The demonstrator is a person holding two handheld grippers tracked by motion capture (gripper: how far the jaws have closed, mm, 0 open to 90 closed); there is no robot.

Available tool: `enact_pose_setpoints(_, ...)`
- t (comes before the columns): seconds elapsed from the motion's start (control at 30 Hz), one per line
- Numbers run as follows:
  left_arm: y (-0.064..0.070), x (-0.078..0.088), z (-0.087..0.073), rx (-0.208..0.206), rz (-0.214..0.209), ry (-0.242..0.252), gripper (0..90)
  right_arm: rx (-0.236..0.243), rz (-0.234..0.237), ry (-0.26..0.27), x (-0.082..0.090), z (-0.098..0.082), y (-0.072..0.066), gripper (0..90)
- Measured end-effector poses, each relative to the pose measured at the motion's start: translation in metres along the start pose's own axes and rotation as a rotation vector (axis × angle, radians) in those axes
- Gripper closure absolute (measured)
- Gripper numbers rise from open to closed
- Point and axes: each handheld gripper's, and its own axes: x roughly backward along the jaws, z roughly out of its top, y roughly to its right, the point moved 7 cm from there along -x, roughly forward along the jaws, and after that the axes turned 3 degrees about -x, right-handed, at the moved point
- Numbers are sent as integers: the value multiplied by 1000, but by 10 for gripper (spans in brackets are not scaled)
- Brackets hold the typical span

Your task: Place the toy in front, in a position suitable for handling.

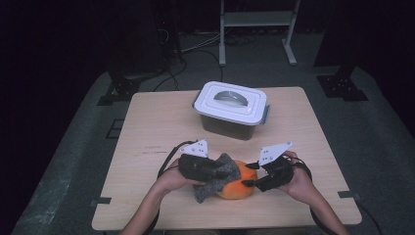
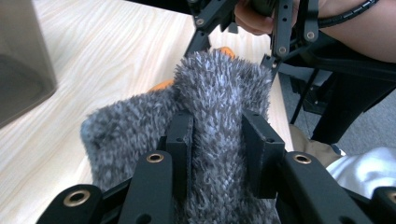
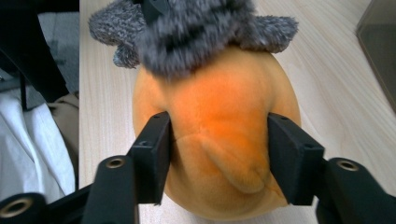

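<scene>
- Covering the left part of the rounded orange plush toy [image 1: 236,186] at lower centre of the high view, the fuzzy grey knitted cloth [image 1: 215,177] hides that side of the toy.
- The left gripper [image 2: 217,135] has its jaws clamped on a fold of the cloth, which conceals its fingertips in the high view.
- The right gripper [image 3: 218,156] has both pads pressed against the toy's flanks, jaws about half spread.
- The lidded white plastic container [image 1: 231,110] stands at upper centre of the light wooden table [image 1: 147,127]; its contents cannot be determined.
</scene>
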Motion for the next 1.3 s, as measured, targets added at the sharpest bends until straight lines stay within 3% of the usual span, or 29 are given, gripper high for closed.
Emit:
enact_pose_setpoints(0.2, -14, 9, -12, 47, 21, 2, 665, -70, 30, 46, 4, -8, 14, 458)
enact_pose_setpoints(0.33, -14, 9, -11, 44, 27, 0, 665, -82, 37, 53, 7, -6, 13, 389)
enact_pose_setpoints(0.53, -6, 3, -2, 32, -2, 24, 665, -36, 15, 96, 13, 12, 1, 303)
enact_pose_setpoints(0.67, -1, -2, 2, 6, 1, 6, 665, 22, -30, 44, 0, 13, -5, 336)
enact_pose_setpoints(0.8, -7, 1, -5, 34, -1, 11, 666, 41, -28, 36, -2, 6, -5, 451)
enact_pose_setpoints(0.9, -12, 5, -9, 53, 13, 8, 665, 39, -14, 24, 2, 1, -3, 469)
enact_pose_setpoints(1.03, -13, 5, -11, 85, -7, 25, 664, 13, 19, 43, 5, -4, -1, 474)
enact_pose_setpoints(1.23, 2, -3, 4, 35, -48, 43, 664, 82, 37, 19, -3, 0, -14, 478)
enact_pose_setpoints(1.3, 7, -8, 6, 10, -46, 17, 664, 112, 41, 17, -8, 3, -20, 464)
